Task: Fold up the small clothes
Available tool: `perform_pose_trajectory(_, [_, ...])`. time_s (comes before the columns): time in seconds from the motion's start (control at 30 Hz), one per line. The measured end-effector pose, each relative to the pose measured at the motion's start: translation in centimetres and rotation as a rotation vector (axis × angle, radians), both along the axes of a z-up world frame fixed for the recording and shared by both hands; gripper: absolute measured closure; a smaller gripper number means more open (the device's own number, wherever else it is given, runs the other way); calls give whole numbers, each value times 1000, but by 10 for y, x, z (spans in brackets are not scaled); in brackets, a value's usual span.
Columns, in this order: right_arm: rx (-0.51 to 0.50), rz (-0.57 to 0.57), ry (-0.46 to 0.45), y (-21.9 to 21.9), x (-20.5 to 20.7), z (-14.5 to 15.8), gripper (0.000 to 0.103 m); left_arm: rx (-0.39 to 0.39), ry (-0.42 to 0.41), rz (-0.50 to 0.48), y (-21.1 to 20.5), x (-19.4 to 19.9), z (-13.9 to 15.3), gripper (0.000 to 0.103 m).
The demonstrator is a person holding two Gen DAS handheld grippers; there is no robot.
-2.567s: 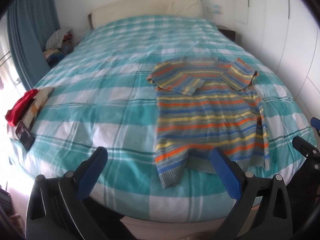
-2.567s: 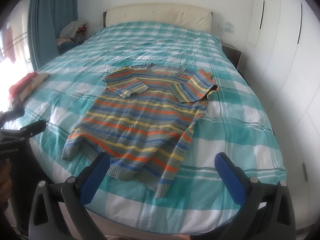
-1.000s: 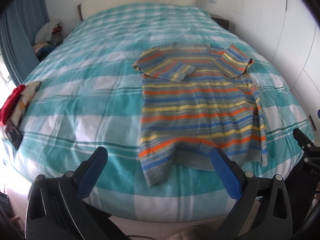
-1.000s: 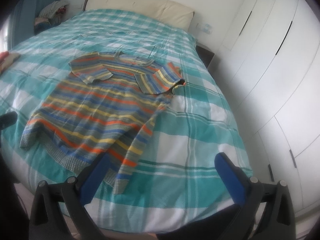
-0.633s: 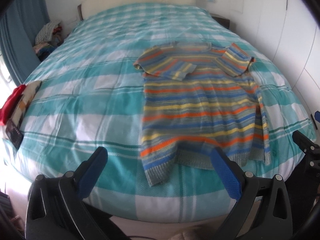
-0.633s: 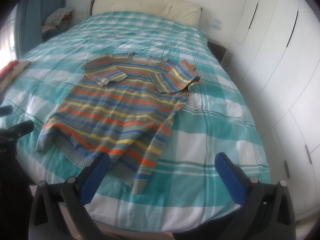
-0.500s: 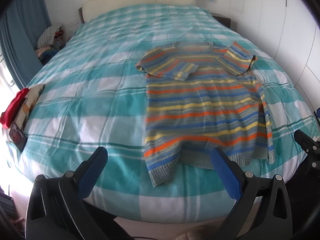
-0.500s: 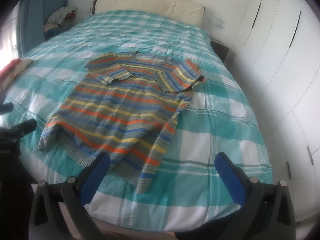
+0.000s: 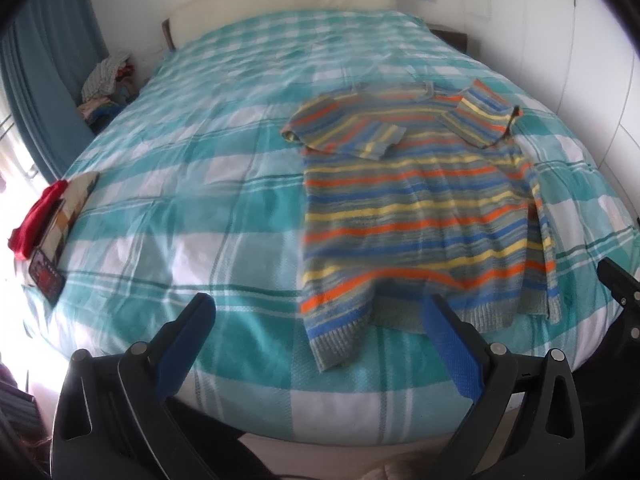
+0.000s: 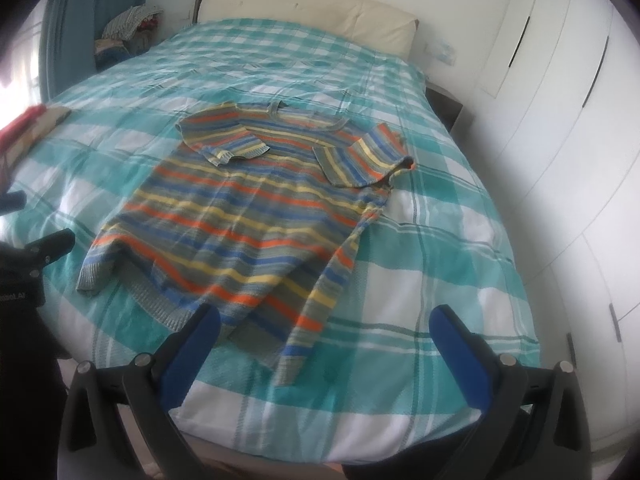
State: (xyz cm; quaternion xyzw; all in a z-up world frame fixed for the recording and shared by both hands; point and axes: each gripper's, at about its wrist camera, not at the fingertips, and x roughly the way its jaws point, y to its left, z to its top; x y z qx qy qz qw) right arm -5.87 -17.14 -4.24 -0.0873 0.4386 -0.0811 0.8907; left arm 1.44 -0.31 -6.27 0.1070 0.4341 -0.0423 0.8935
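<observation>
A striped sweater (image 9: 424, 216) in grey, orange, blue and yellow lies flat on the teal checked bed (image 9: 192, 184), both sleeves folded in over the chest, hem toward me. It also shows in the right wrist view (image 10: 256, 224). My left gripper (image 9: 318, 320) is open and empty, held above the bed's near edge, just in front of the hem. My right gripper (image 10: 326, 332) is open and empty, above the near edge by the hem's right corner. Each gripper shows at the edge of the other's view.
A red cloth on a folded pile (image 9: 44, 216) lies at the bed's left edge. A cream headboard cushion (image 10: 312, 16) is at the far end. White wardrobe doors (image 10: 560, 120) stand close on the right. A heap of clothes (image 9: 106, 88) sits by the blue curtain (image 9: 36, 92).
Both grippers have shifted slightly over the bed's near edge, the views swinging a little left and right. The sweater has not moved. Both grippers stay open.
</observation>
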Motion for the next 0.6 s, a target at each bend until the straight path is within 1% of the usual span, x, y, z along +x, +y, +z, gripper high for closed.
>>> perform_pose_trajectory(0.6, [7, -3, -4, -1, 1, -1, 0, 40, 13, 27, 6, 5, -8, 0])
